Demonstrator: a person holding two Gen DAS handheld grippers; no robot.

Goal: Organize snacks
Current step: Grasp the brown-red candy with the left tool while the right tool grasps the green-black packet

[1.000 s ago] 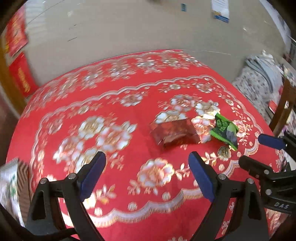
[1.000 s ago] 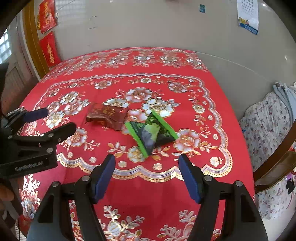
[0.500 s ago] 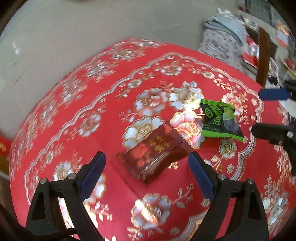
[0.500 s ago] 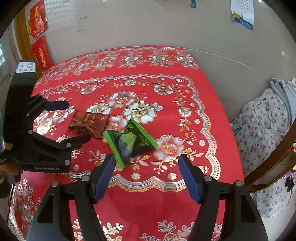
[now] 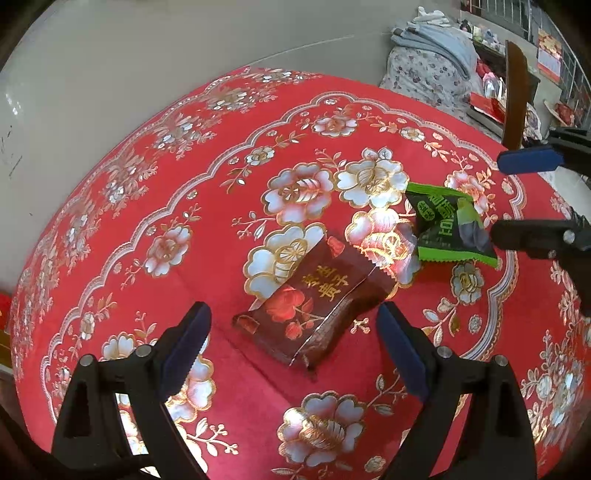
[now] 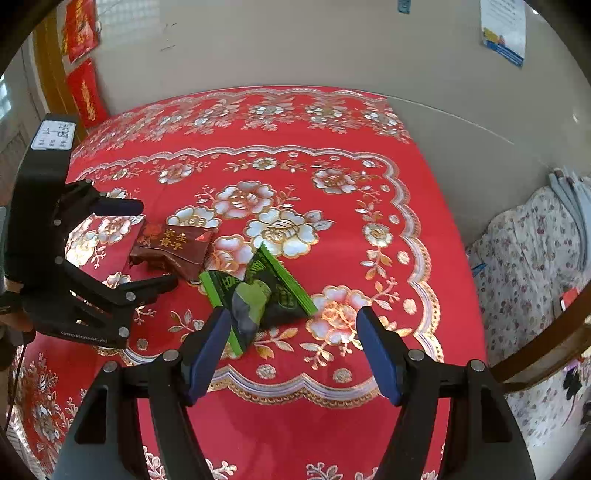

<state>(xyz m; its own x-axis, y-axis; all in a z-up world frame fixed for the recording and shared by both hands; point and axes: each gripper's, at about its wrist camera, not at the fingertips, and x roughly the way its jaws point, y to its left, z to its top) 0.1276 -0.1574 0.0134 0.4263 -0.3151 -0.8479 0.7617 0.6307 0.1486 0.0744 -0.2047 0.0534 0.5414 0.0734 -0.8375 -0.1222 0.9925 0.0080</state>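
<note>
A dark red snack packet [image 5: 317, 295] with gold lettering lies flat on the red flowered tablecloth [image 5: 155, 206]. My left gripper [image 5: 293, 317] is open and hangs just over it, one blue pad on each side, neither pressing. In the right wrist view the left gripper [image 6: 144, 245] straddles the dark red packet [image 6: 173, 247]. A crumpled green packet [image 6: 258, 295] lies just right of it, their ends nearly touching. My right gripper [image 6: 293, 321] is open above the green packet's near end, with its left pad over one corner. The left wrist view shows the green packet [image 5: 447, 229] and the right gripper [image 5: 517, 199].
The table's right edge [image 6: 443, 258] drops to a pale floor. A flowered bedding pile [image 6: 535, 258] and a wooden chair frame [image 6: 546, 350] stand to the right. Red hangings [image 6: 85, 88] and a paper sheet [image 6: 504, 29] are on the wall behind.
My left gripper has rolled and come down closer over the dark red packet, which now lies between its fingers. The right gripper has crept toward the green packet. Both packets lie where they were.
</note>
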